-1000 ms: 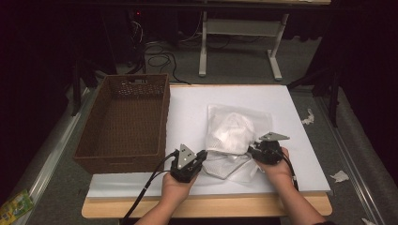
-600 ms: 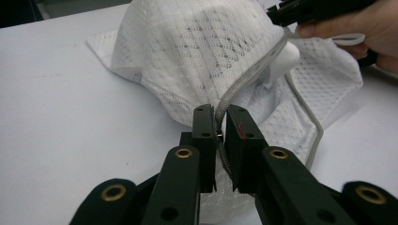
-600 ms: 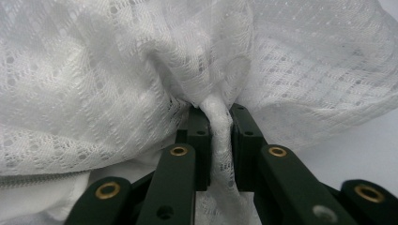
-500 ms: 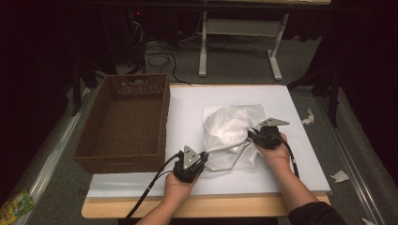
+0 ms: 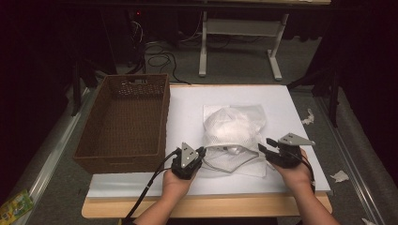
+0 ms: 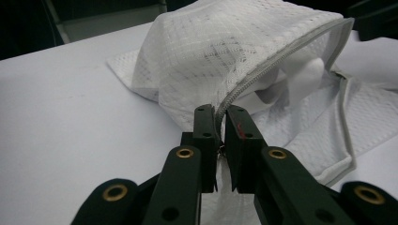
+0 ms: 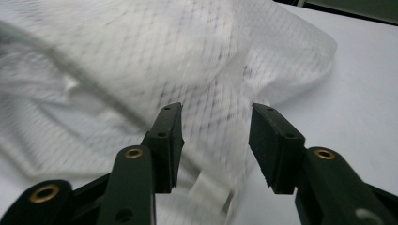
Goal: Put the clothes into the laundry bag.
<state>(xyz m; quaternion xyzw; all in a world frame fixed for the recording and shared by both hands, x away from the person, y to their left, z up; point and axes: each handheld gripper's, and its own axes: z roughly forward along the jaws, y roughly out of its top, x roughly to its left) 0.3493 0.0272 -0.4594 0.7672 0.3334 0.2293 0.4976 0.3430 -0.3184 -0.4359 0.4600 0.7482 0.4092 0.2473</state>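
White sheeting covers the table (image 5: 187, 185); the mesh laundry bag (image 5: 232, 126) lies centre-right of the high view, limp, light and floppy. Its zipper edge (image 6: 281, 58) looks the firmest hold. My left claw (image 6: 220, 129) pinches that edge; my right claw (image 7: 213, 140), just opening, stands spread, gripping nothing. A wicker basket (image 5: 124, 117) sits left.

I can read no words, labels, brand names, numbers or signs anywhere here. The colourful packet (image 5: 15, 205) lying on the floor at the lower left is too small and blurred to make out.
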